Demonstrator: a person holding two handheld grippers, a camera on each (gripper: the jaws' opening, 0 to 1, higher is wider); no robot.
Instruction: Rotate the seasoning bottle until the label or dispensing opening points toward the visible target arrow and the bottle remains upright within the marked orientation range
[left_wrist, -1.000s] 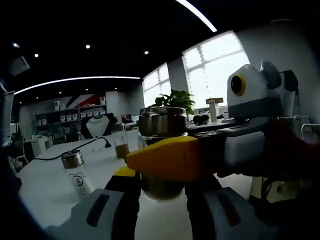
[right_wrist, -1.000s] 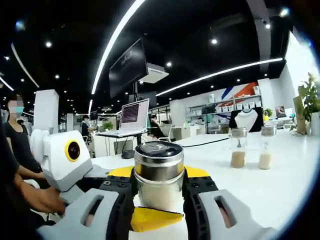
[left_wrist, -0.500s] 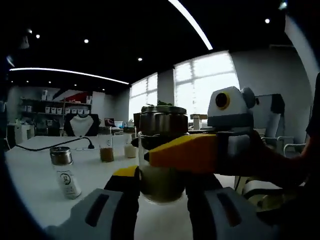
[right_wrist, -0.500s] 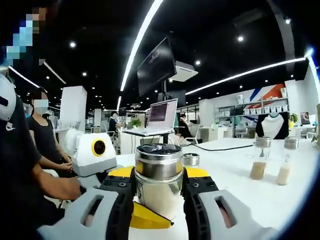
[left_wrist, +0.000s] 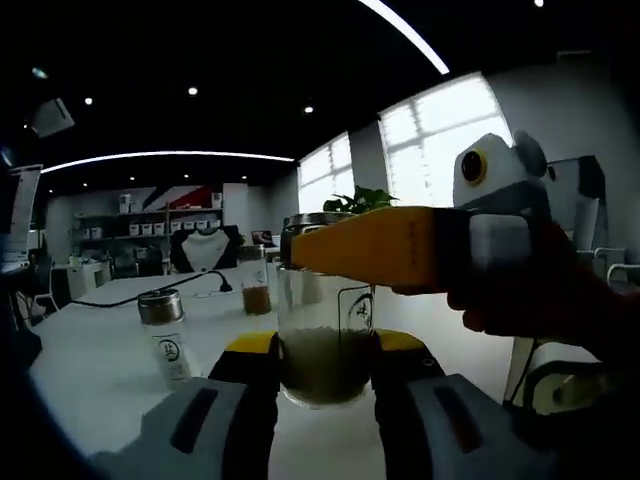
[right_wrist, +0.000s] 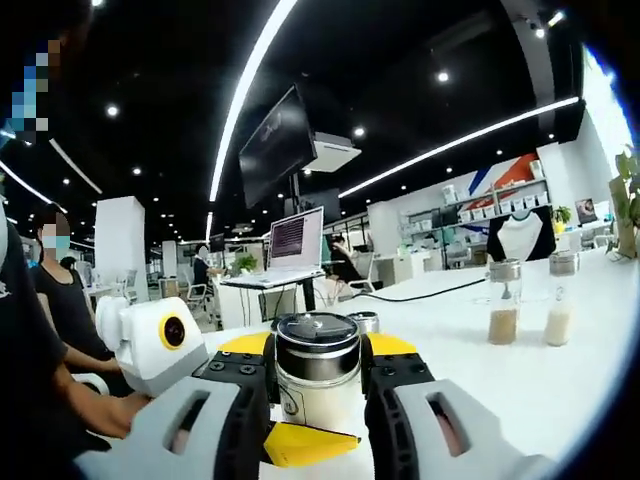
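Glass seasoning bottle (left_wrist: 325, 335) stands upright, gripped by left gripper (left_wrist: 325, 375) and right gripper (right_wrist: 316, 385).

You work over broad white table (left_wrist: 90, 370), matte top

Left gripper view: small clear shaker with metal cap and white label (left_wrist: 167, 335) stands upright on table, left of your jaws, apart from clear glass seasoning jar with greenish grains (left_wrist: 325, 340); black cable (left_wrist: 120, 295) trails across far side; jar with brown filling (left_wrist: 256, 290) stands further back

Right gripper view: two tall clear metal-capped bottles, one brown-filled (right_wrist: 503, 302), one pale-filled (right_wrist: 559, 299), stand side by side on far right of table (right_wrist: 560, 380), close together
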